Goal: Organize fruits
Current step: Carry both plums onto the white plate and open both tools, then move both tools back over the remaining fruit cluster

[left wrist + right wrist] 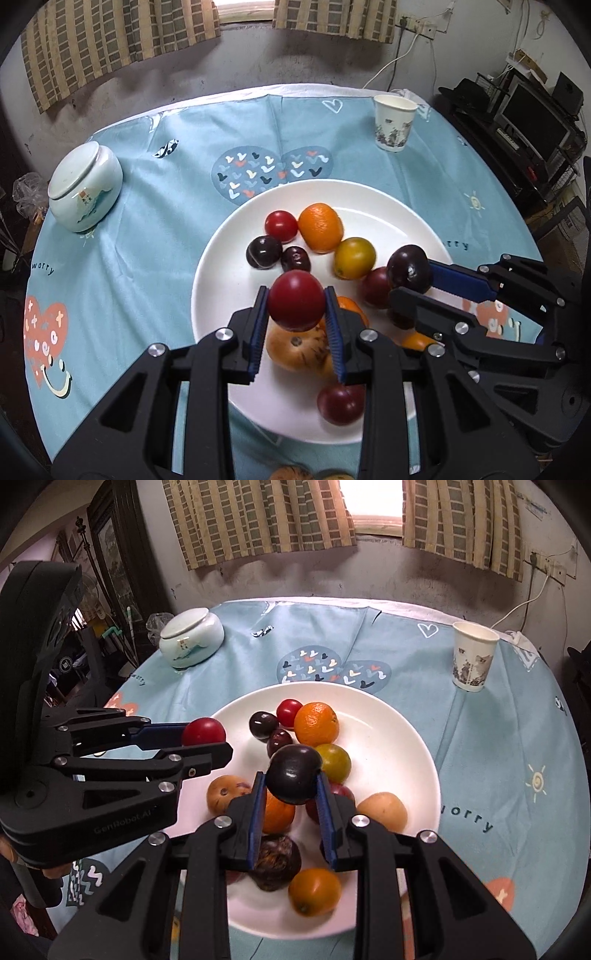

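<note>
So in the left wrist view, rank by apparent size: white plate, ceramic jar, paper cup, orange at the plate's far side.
1. white plate
2. ceramic jar
3. paper cup
4. orange
Cup and orange look close; the cup sits farther away, so that order is unsure.

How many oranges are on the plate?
3 oranges: one at the far side, one in the middle, partly covered, one at the near edge. More may be hidden.

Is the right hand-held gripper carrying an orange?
No, the right hand-held gripper is shut on a dark purple plum; the oranges lie on the white plate.
</note>
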The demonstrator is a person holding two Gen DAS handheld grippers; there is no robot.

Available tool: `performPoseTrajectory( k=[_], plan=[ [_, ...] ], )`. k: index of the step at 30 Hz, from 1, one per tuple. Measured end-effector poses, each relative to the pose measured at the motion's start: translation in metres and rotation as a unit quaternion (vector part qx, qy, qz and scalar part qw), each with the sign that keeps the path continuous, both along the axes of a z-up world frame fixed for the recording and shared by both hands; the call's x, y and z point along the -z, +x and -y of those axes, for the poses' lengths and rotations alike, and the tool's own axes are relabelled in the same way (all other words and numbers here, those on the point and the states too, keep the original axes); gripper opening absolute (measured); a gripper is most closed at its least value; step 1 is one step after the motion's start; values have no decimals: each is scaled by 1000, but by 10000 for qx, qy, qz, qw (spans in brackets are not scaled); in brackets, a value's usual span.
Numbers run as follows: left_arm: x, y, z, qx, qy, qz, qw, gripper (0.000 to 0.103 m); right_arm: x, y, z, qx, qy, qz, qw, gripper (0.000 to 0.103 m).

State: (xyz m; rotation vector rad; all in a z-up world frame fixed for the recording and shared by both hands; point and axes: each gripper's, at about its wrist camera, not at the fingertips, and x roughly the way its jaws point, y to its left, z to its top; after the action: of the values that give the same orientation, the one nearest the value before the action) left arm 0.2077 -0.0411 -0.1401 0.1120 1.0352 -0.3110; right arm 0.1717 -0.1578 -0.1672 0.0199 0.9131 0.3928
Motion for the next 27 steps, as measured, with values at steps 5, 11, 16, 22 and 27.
performPoseTrajectory(
  k=[5,11,16,22,27],
  plan=[
    [14,12,-2,-60,65,-97,9999,30,17,17,-2,-27,-56,-128,9999,27],
    [23,20,-5,-164,107,-188,9996,45,25,24,-4,-32,-320,-207,9993,33],
    [18,19,-14,-354,40,-180,9992,60,20,17,10,192,-188,-82,9996,63],
    [1,0,-24,-463,19,-3,9989,71,9,-10,21,292,-6,-143,9995,63],
    [-20,-34,-31,-512,63,230,9984,81,7,-55,20,339,206,-329,9987,63]
  ],
)
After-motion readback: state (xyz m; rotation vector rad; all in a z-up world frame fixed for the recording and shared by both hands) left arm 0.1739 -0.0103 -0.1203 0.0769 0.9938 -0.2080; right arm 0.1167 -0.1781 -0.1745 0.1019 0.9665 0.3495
